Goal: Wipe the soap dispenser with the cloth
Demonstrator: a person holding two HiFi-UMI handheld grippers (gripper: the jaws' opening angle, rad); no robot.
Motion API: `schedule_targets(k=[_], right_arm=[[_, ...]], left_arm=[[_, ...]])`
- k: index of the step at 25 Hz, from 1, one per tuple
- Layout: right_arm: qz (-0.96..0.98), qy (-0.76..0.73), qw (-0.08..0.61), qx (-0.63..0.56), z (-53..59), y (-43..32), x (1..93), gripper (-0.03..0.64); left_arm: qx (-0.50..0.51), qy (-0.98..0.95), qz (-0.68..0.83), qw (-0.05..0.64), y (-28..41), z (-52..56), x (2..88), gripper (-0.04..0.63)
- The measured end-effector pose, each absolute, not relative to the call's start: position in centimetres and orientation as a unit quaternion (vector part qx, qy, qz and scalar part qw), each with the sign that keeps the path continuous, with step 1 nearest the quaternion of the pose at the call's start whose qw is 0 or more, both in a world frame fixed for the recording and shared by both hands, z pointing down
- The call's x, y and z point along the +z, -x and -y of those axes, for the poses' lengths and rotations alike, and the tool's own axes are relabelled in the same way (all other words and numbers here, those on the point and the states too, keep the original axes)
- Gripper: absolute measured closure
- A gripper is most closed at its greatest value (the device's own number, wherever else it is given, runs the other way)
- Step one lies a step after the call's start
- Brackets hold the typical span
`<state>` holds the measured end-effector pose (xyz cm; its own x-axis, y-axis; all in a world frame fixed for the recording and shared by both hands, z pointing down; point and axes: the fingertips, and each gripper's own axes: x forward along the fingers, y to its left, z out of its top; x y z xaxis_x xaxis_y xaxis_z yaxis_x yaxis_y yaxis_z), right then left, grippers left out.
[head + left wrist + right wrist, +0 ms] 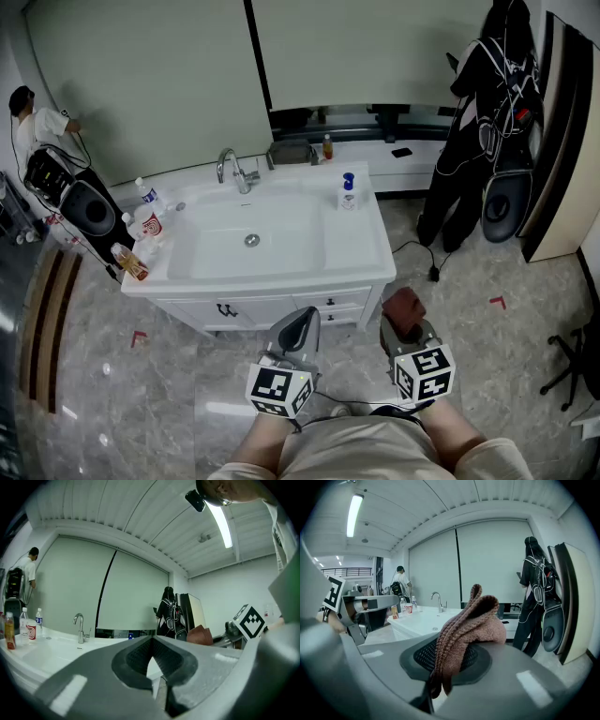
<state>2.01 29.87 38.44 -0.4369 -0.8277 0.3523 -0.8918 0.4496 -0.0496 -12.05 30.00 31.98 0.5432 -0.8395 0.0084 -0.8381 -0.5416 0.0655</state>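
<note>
Starting at the right claw [450,660], the jaws are seen closed on a brown cloth [474,620], which is bunched up above them. The left claw [151,644] is closed on nothing. The soap dispenser [348,191] stands upright on the table [367,255], right of the basin [281,234], well ahead of both claws. The right claw is judged nearer.

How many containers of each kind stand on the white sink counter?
Clear plastic bottles: 2
Orange-yellow bottle with red label: 1
Red-and-white cup: 1
White soap dispenser with blue pump: 1
Total: 5
</note>
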Motion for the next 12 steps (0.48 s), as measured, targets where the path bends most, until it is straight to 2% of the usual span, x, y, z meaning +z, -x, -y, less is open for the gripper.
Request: schedule_targets(k=[12], right_arm=[[0.838,-0.513,0.141,0.122,-29.92,-2.49,38.67,0.543]], left_arm=[[-0.012,-0.879,0.476,0.034,11.63,-30.01,32.05,0.595]])
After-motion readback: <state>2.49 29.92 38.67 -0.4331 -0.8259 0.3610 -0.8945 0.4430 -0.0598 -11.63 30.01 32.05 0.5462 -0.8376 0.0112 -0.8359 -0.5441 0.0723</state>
